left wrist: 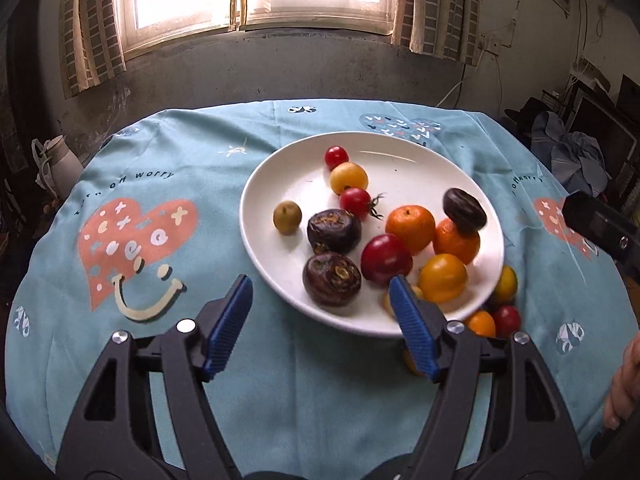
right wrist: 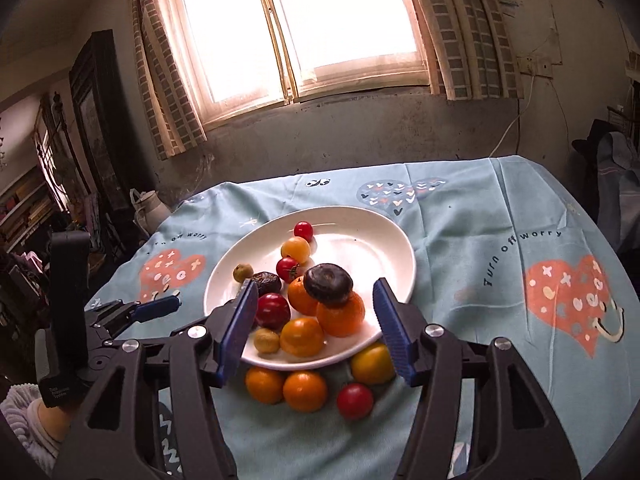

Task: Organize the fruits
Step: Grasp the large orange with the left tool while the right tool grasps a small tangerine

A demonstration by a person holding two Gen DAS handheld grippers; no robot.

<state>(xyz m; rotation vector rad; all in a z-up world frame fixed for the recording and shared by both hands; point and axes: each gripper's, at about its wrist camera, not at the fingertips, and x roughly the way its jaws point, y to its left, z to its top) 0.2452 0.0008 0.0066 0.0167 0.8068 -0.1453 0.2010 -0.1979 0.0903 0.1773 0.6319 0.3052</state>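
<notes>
A white plate on the blue tablecloth holds several fruits: oranges, red and yellow tomatoes, two dark round fruits and a small greenish one. Another dark fruit rests on top of the oranges. My left gripper is open over the plate's near left edge, holding nothing. My right gripper is open above the plate's near rim, also with nothing in it. Loose oranges, a yellow fruit and a red tomato lie on the cloth in front of the plate.
The tablecloth has heart prints. A white jug stands off the table's far left edge by the wall. The left gripper's blue finger shows at the left, and a hand at the right edge.
</notes>
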